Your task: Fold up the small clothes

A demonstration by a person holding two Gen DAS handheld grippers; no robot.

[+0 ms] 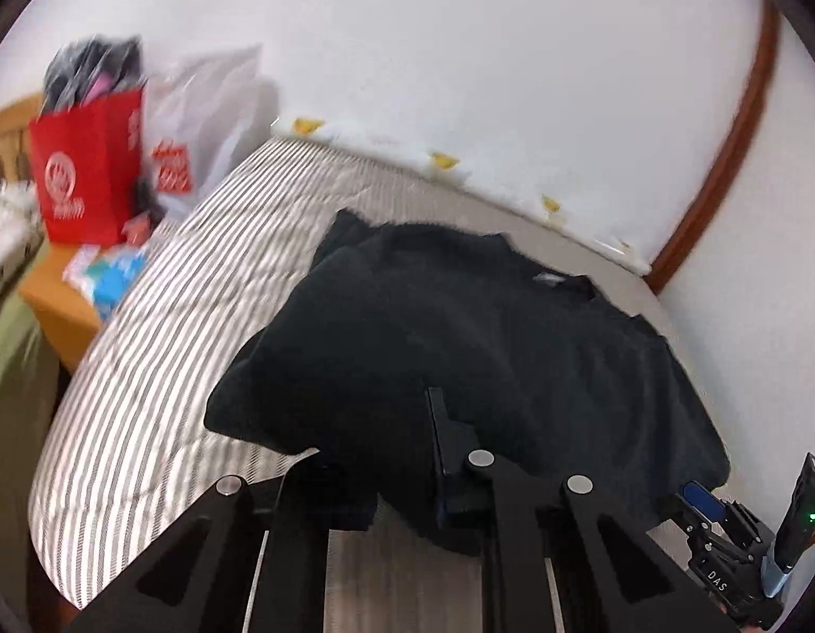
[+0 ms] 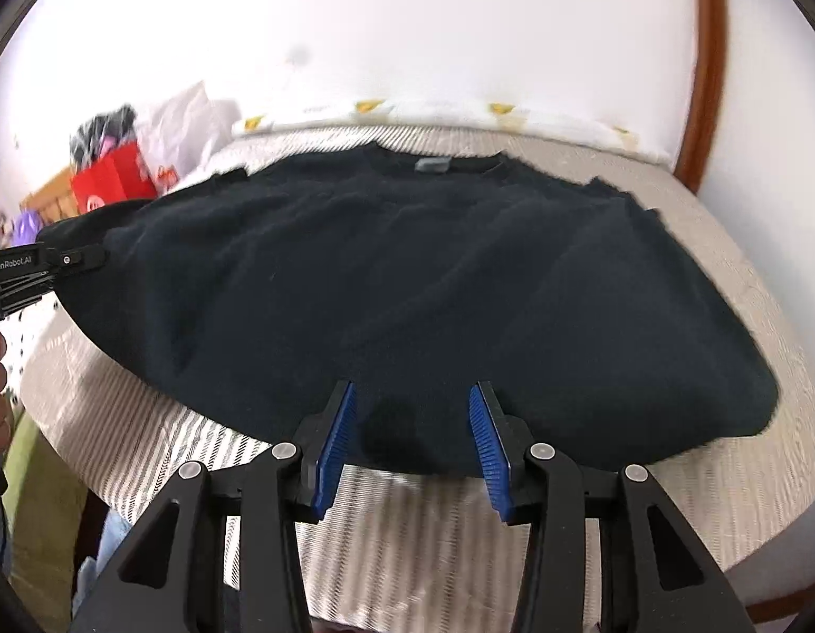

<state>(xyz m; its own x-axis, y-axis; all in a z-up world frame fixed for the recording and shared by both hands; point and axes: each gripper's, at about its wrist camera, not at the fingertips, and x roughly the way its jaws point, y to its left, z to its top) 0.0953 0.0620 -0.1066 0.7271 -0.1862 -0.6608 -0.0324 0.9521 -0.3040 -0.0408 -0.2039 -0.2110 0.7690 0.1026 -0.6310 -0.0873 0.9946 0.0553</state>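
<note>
Black tongs [image 2: 98, 258] marked "GenRobot.AI".

Left tool [image 2: 98, 258] is clamped closed; right tool [image 2: 412, 411] points downward, pads parted.

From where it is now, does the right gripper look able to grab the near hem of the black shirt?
Probably yes: the right gripper stands open with the black shirt's near hem already between its pads, nothing blocking.

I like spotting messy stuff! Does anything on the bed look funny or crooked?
Yes. The black knit sweater is not lying flat on the striped quilt: its left side is lifted, pinched in the left claw. The sweater's near hem sits between the right claw's open blue pads.
</note>
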